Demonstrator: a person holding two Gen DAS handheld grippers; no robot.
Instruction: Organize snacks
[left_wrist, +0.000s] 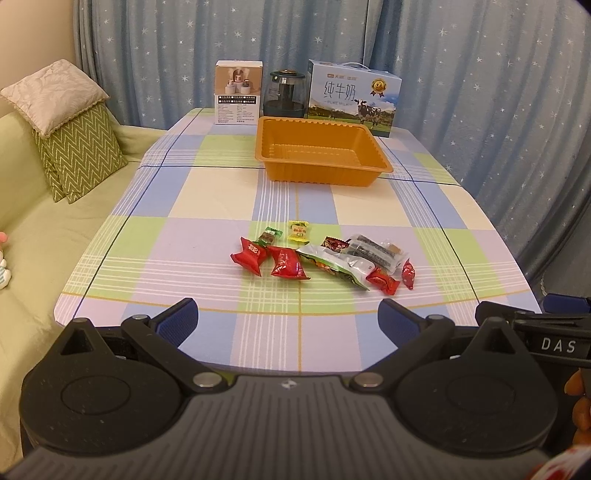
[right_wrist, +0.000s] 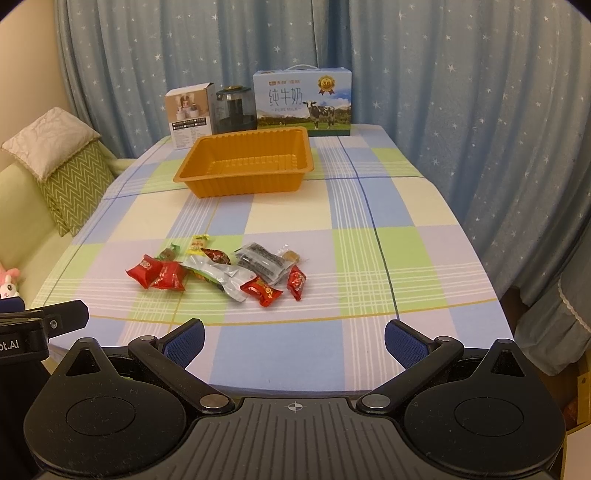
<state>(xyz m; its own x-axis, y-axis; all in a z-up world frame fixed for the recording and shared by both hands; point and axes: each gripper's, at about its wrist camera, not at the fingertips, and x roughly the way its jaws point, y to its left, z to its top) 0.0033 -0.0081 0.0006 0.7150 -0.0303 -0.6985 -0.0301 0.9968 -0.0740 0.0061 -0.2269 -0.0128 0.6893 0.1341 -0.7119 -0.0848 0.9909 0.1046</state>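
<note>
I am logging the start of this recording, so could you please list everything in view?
tray: one, orange, nothing in it, mid-table
snacks: about ten wrapped packets, mostly red, clustered on the near part of the table
milk box: one, blue, far edge
jar: one, dark, left of milk box
small box: one, white, left of jar
tablecloth: one, pastel checks
cushions: several, green and beige, on sofa at left
curtain: blue, starred, behind
left hand-held gripper: open, above near table edge
right hand-held gripper: open, beside it
</note>
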